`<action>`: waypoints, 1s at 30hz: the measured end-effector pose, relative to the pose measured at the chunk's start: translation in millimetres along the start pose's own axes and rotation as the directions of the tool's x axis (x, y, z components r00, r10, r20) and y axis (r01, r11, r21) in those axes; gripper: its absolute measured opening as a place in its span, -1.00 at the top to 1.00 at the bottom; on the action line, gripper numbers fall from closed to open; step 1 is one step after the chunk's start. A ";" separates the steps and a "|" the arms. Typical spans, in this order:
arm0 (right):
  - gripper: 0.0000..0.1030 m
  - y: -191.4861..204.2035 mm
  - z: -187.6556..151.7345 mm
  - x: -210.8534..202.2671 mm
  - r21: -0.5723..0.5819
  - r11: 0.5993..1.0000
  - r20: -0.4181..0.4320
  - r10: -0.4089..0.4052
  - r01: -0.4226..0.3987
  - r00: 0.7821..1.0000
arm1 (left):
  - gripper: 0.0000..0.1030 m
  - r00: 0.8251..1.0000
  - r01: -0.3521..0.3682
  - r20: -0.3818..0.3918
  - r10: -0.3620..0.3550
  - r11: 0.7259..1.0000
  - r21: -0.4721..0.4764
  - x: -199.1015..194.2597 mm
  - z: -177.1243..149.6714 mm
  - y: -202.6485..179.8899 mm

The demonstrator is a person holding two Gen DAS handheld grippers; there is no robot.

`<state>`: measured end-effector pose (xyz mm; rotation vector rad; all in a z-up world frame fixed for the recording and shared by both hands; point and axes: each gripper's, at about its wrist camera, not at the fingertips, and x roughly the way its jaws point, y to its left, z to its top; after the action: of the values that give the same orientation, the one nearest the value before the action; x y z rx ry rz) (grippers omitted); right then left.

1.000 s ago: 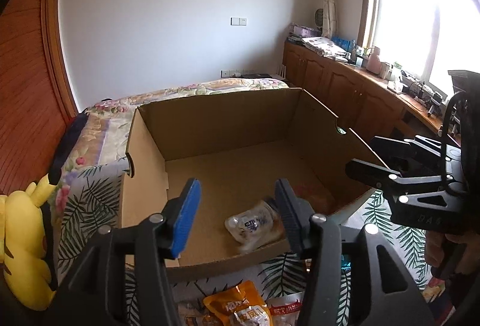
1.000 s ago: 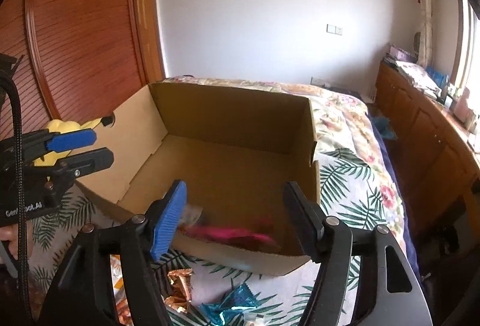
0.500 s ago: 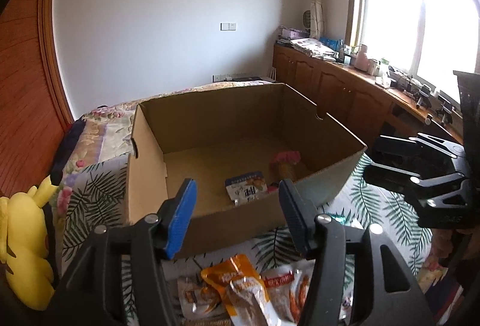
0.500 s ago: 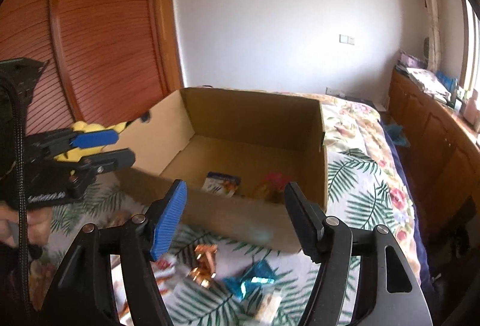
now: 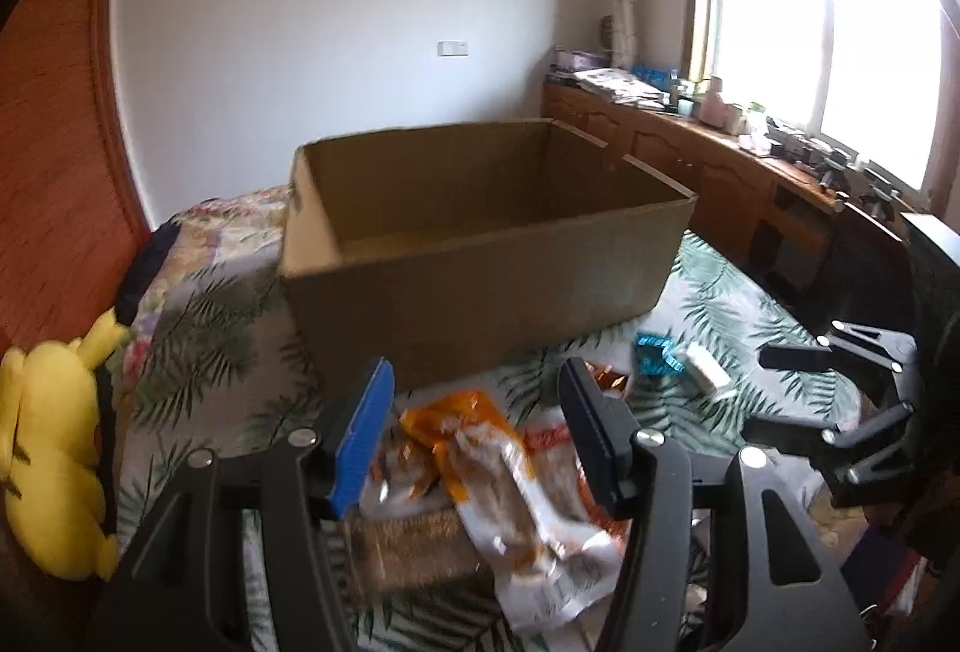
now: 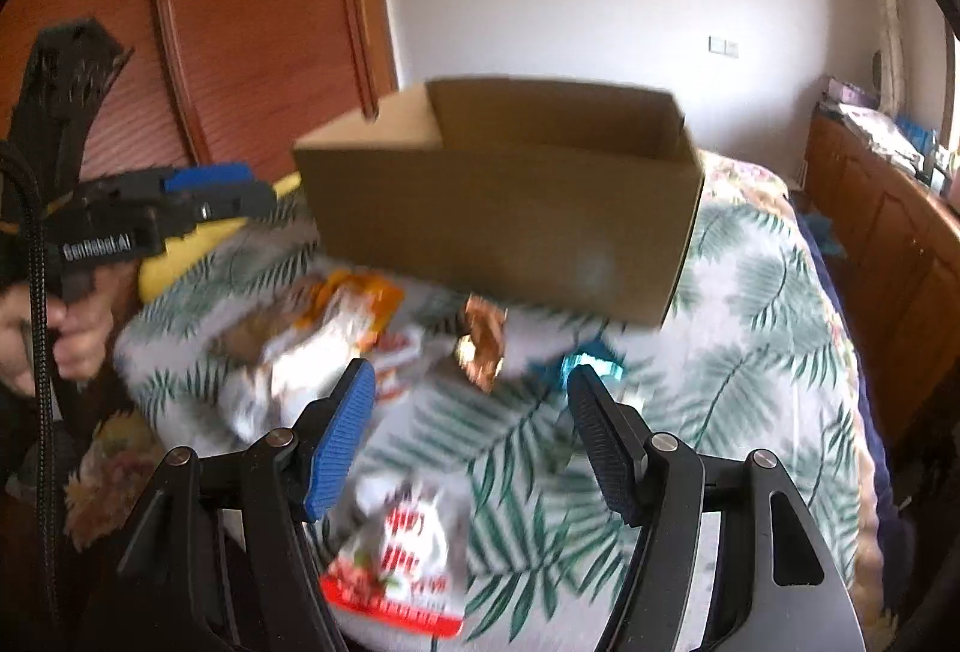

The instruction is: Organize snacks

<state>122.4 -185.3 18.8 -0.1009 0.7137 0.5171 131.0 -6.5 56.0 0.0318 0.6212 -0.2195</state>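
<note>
- Left gripper spread wide, holding nothing, over the orange snack packet.
- Right gripper likewise spread and unladen (view blurred), above a red-and-white packet.
- Cardboard box stands just beyond the packets on the leaf-print bedspread.

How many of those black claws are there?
2. The left claw is open over the orange snack packet; the right claw is open over the red-and-white packet. Both are in front of the cardboard box.
</note>
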 end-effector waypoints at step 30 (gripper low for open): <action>-0.40 22.6 -64.5 34.8 -0.064 0.996 -0.091 -0.073 0.067 0.993 | -0.13 0.996 0.029 -0.087 -0.032 0.999 -0.032 7.9 -70.3 -14.9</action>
<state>94.9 -167.9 -50.8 -0.2073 0.7831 0.4688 93.7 -15.9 -5.3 0.0023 0.7121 -0.2388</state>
